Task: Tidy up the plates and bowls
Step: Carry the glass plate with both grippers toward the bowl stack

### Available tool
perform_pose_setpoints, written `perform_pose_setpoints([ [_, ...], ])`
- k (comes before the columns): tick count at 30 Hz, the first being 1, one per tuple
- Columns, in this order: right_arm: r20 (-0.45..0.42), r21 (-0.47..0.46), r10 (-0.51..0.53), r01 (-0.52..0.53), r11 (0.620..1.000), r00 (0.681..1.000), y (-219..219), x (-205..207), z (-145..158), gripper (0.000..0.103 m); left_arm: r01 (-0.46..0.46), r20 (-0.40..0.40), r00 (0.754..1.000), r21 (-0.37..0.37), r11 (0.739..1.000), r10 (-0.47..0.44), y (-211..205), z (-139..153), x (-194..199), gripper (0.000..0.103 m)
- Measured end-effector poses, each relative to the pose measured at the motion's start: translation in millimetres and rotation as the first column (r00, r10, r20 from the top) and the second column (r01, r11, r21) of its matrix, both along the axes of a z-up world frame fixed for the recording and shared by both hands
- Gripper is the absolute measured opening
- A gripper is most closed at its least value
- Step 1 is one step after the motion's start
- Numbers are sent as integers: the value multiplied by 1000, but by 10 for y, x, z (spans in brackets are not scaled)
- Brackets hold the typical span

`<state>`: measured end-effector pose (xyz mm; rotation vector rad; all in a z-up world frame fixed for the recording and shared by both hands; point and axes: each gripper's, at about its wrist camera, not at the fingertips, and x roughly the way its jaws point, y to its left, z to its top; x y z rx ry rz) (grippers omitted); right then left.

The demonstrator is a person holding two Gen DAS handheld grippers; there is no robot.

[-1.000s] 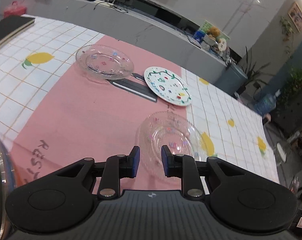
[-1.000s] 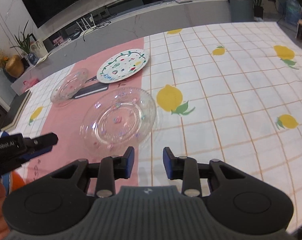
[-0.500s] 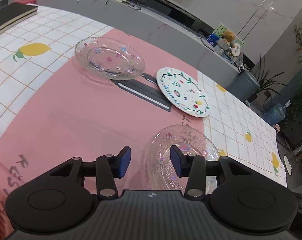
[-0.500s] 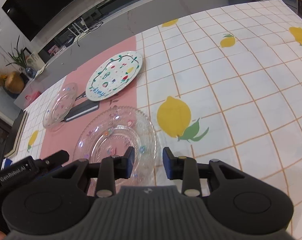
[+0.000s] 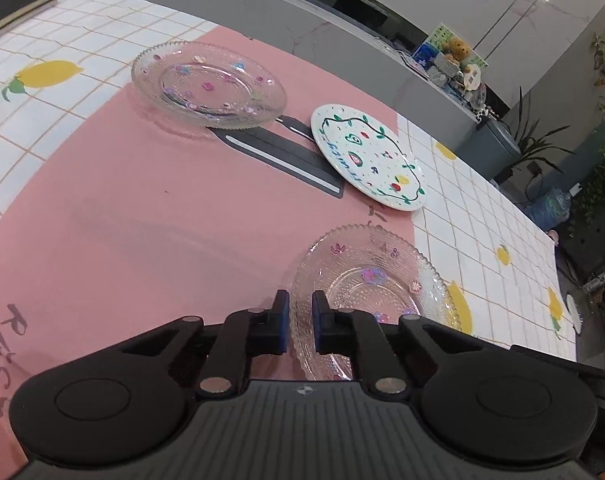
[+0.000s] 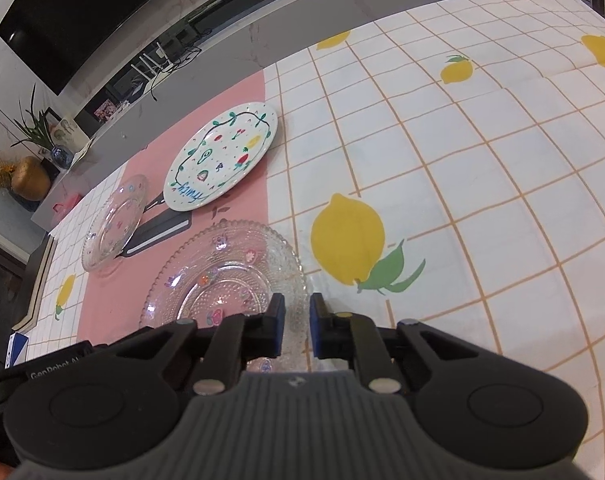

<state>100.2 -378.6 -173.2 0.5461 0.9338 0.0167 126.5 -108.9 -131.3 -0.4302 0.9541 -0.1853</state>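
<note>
1. The near glass plate point(image 5: 370, 280) lies flat towards the near edge of the table point(image 6: 462, 160), half on the pink mat point(image 5: 142, 220) and half on the lemon-print cloth
2. The left gripper point(image 5: 300, 320) is closing its jaws on the plate's left rim, which runs between the pads; they look to be meeting the glass
3. The right gripper point(image 6: 293, 320) has its jaws closed on the rim on the opposite side, the beaded edge caught between the pads
4. My judgement is that the plate is stiff, fairly heavy for its size and brittle; pressed glass is slick, though the beaded texture and scalloped edge should give the pads some bite
5. The raised rim is the only place to hold it, since the base sits flush on the cloth; two grips on opposite sides should keep it level
6. A lopsided lift could let it pivot or slip out, and a hard pinch risks chipping the scallops
7. Further back, a second glass plate point(image 5: 208, 88) and a painted plate point(image 5: 368, 156) each lean partly on a dark flat object point(image 5: 286, 156), well apart from both grippers
</note>
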Motion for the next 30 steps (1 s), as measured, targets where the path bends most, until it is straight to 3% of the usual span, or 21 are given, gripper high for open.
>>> perform_pose_setpoints([
  [14,-18,17,13,-13,1000,1000,79,-127,141,9,-16,13,1000,11,1000,16,93,161,-130,9],
  [30,6,25,38,-38,999,999,245,-696,351,9,-22,44,999,10,1000,21,272,397,-685,9],
])
